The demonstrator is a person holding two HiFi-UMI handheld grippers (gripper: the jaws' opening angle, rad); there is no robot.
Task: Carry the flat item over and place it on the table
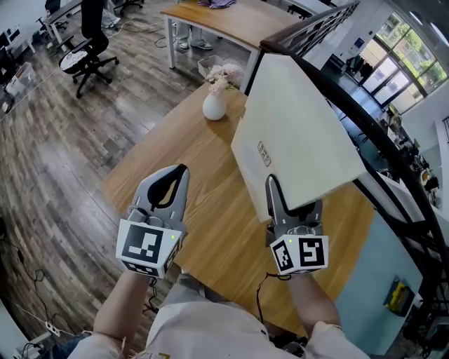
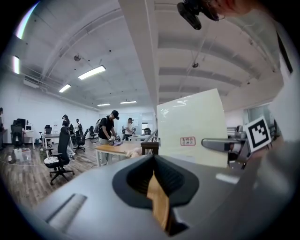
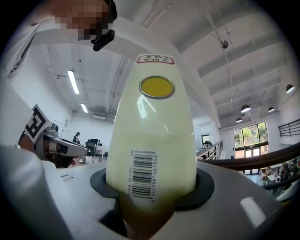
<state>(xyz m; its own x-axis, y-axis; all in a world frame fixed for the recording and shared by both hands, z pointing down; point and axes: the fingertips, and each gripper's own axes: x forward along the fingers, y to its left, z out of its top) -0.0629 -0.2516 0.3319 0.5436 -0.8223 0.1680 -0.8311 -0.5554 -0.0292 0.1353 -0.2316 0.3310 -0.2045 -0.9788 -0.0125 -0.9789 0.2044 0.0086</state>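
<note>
Jaws of the right gripper (image 1: 277, 189) pinch the near, barcoded edge of the flat cream board (image 1: 295, 133), while those of the left gripper (image 1: 181, 172) are pressed together on nothing. Below lies a wooden worktop (image 1: 175, 161) with a white vase of flowers (image 1: 214, 105) by its far edge, set on a plank floor (image 1: 56, 140) with a black office chair (image 1: 88, 52), a second table (image 1: 224, 21) and a dark railing (image 1: 393, 175). Held in the air over the worktop's right edge, the board slopes upward, its long axis running away from the person.

open-plan office, desks (image 1: 231, 24), swivel chairs (image 1: 84, 56)
</note>
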